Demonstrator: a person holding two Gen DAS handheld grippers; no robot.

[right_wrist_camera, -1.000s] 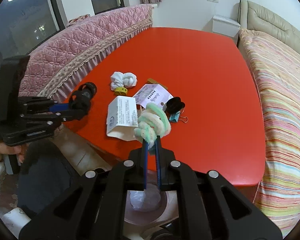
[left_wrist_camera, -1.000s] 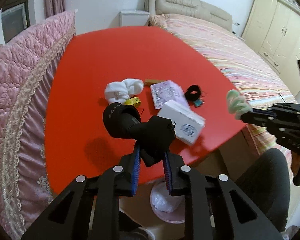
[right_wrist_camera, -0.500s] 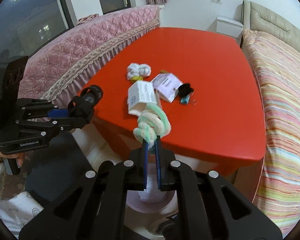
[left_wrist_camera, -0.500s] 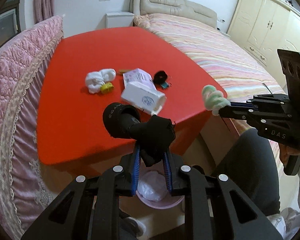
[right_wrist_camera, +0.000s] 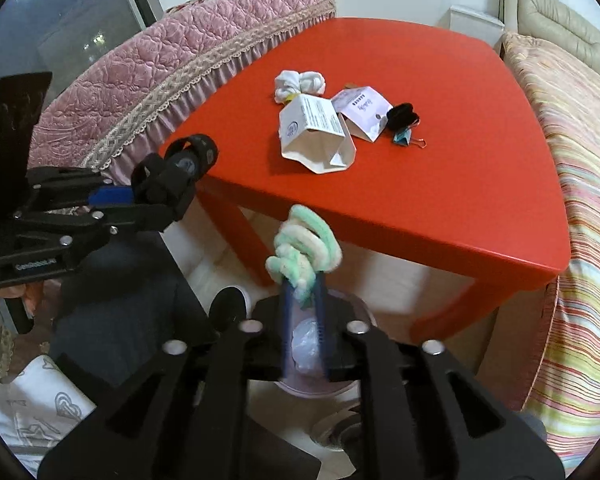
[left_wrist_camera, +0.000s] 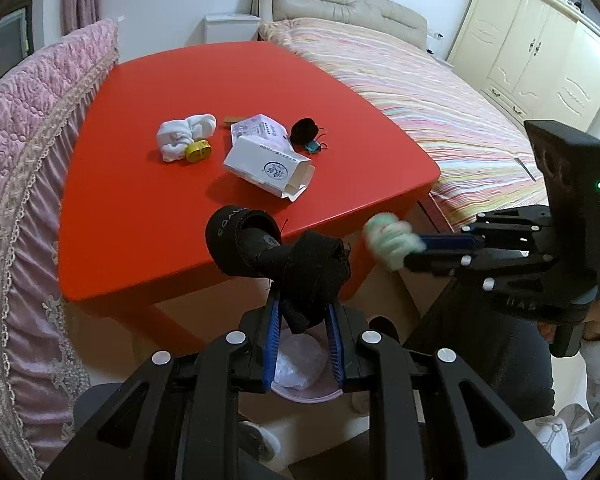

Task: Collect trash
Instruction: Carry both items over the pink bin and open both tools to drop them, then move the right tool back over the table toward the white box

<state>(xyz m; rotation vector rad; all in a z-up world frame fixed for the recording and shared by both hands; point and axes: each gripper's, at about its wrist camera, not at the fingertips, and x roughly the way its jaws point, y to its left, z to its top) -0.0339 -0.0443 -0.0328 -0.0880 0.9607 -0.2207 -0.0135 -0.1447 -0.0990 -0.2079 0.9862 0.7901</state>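
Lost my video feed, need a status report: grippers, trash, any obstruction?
Left gripper shut on black sock. Right gripper jaws just opening, green-white scrunchie between them, above pink bin. Nothing in the way.

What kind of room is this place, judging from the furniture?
Most likely a bedroom at home: a bed with a striped cover and padded headboard, a cream wardrobe, and a red table beside it.

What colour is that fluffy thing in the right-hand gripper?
The fluffy sock is striped pale mint green and cream-white, clearest in the right wrist view.
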